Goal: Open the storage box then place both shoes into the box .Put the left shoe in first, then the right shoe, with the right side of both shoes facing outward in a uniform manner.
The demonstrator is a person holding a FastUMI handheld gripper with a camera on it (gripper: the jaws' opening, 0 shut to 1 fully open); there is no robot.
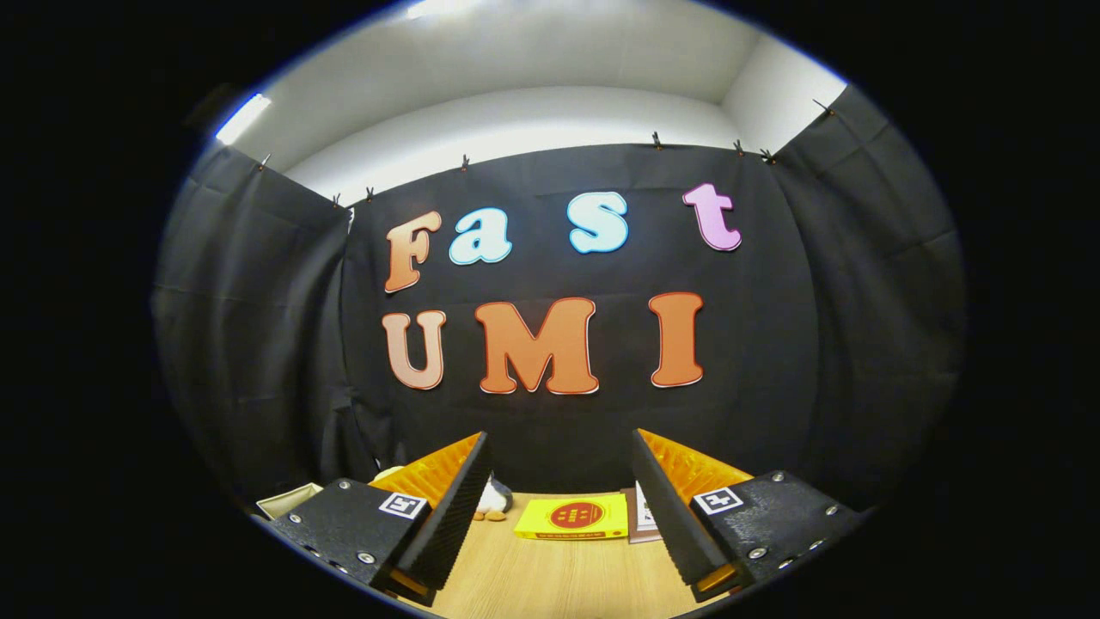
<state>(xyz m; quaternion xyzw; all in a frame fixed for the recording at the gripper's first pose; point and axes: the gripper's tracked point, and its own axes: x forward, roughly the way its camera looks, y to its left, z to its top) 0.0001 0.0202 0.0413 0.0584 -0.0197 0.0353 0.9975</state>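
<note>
Wooden worktop (pixel 550 576) runs ahead of the gripper (pixel 559 490), whose fingers stand wide apart, holding nothing. A yellow packet (pixel 573 519) lies flat just beyond them, long side crosswise. Box and shoes cannot be made out from here.

Bright overhead light, fisheye-warped edges.

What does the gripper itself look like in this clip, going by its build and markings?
The gripper has two wedge-shaped fingers with ribbed inner faces. Each sits on a dark speckled block with silver screws and a square black-and-white marker. The fingers stand open with nothing between them.
</note>
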